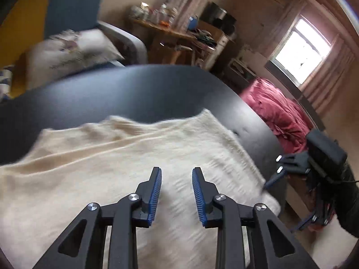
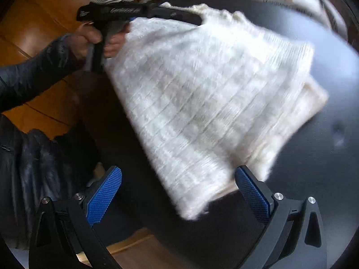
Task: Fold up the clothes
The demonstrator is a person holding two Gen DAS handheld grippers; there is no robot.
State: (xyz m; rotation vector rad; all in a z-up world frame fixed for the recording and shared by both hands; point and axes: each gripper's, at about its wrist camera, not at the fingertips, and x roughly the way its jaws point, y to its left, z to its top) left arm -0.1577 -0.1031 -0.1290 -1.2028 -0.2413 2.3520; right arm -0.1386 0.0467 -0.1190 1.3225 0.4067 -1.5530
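1. A cream knitted sweater (image 2: 202, 94) lies on the round dark surface (image 2: 314, 157), folded over so that a ribbed upper layer rests on a smoother one below; its near corner reaches the surface's edge. In the left wrist view the same sweater (image 1: 134, 157) shows soft creases and a fuzzy nap, blurred by motion.
2. The left gripper (image 1: 176, 192) tilts down over the sweater, its jaws partly spread with nothing between them; the blue ribbed pads (image 1: 157, 192) are clear of the knit.
3. In the right wrist view the left gripper (image 2: 193, 19) shows as a black bar lying across the far left edge of the sweater, gripped by a hand (image 2: 94, 40) in a dark shiny sleeve (image 2: 33, 71).
4. The right gripper (image 2: 178, 192) points steeply down at the near edge, its jaws spread wide, the blue textured pads (image 2: 103, 195) standing either side of the sweater's near corner without pinching it.
5. Beyond the surface: a wooden floor (image 2: 33, 22) on the left, a pale patterned pillow (image 1: 71, 51) on a grey-blue chair (image 1: 74, 4), a crumpled red blanket (image 1: 276, 112) and a bright window (image 1: 303, 49) to the right.
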